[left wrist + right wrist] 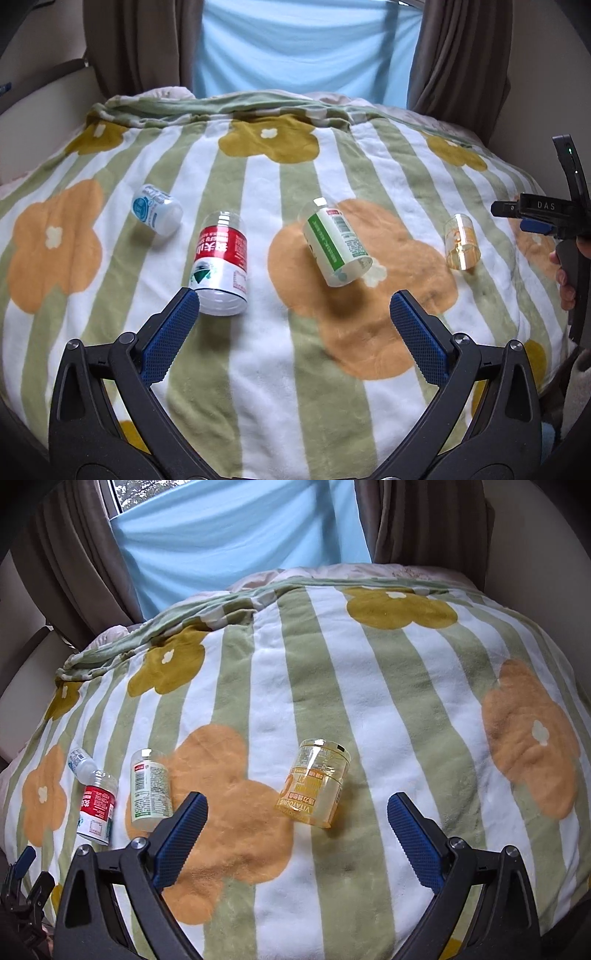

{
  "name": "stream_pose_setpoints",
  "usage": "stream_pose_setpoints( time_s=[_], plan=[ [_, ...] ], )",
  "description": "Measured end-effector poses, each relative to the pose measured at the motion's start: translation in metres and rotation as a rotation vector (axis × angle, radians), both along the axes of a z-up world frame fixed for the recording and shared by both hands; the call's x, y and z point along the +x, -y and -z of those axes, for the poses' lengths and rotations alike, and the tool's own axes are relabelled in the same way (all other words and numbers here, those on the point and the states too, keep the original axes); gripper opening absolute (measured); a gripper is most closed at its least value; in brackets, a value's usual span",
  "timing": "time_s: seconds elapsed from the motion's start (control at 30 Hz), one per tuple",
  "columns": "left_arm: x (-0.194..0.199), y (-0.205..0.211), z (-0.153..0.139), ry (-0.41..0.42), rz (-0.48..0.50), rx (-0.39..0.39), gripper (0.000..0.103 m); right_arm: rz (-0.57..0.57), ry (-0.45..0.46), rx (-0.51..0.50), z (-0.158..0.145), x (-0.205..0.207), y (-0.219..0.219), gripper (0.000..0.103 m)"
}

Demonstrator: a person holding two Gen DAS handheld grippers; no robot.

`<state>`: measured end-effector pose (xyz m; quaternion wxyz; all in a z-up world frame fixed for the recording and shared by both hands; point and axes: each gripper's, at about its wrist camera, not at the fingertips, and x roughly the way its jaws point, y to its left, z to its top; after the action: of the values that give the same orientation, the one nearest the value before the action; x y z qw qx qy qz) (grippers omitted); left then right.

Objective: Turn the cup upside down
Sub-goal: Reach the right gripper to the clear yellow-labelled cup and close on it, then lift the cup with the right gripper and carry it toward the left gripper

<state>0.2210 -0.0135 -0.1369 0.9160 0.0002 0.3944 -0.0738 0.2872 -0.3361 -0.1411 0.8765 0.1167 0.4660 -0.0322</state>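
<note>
Several clear plastic cups stand upside down in a row on a flowered blanket (266, 354). From the left: a blue-label cup (156, 209), a red-label cup (221, 263), a green-label cup (335, 245) that tilts, and a yellow cup (461, 242). My left gripper (293, 308) is open and empty, above the blanket in front of the red-label and green-label cups. My right gripper (295, 810) is open and empty, just short of the yellow cup (314, 782). The right wrist view also shows the green-label cup (149, 789), red-label cup (96, 806) and blue-label cup (80, 761).
The blanket covers a bed; its far edge is rumpled (221, 107). Brown curtains (140, 44) and a light blue sheet (303, 48) hang behind. The right gripper's body (554, 218) shows at the right edge of the left wrist view.
</note>
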Motion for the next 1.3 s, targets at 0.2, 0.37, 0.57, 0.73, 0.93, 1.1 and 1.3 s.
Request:
stream_pose_setpoints(
  time_s=[0.2,0.37,0.57,0.73,0.93,1.1,1.3],
  plan=[
    [0.023,0.013,0.046,-0.127,0.033,0.033,0.103,0.042,-0.191,0.104,0.056,0.067,0.026,0.097],
    [0.029,0.017,0.066,-0.171,0.042,0.051,0.103,0.06,-0.266,0.11,0.081,0.094,0.032,0.084],
    [0.029,0.017,0.073,-0.192,0.046,0.048,0.103,0.07,-0.312,0.154,0.097,0.101,0.036,0.061],
    [0.019,0.011,0.068,-0.2,0.041,0.038,0.103,0.076,-0.292,0.146,0.093,0.097,0.033,0.06],
    [-0.002,0.001,0.052,-0.2,0.041,0.035,0.103,0.006,-0.216,0.136,0.061,0.074,0.01,0.06],
    [-0.026,-0.009,0.033,-0.165,0.024,0.036,0.103,-0.12,-0.161,0.141,0.029,0.041,-0.035,0.06],
    [-0.054,-0.02,0.016,-0.14,0.008,0.024,0.103,-0.292,-0.24,0.204,0.032,0.001,-0.1,0.06]
  ],
)
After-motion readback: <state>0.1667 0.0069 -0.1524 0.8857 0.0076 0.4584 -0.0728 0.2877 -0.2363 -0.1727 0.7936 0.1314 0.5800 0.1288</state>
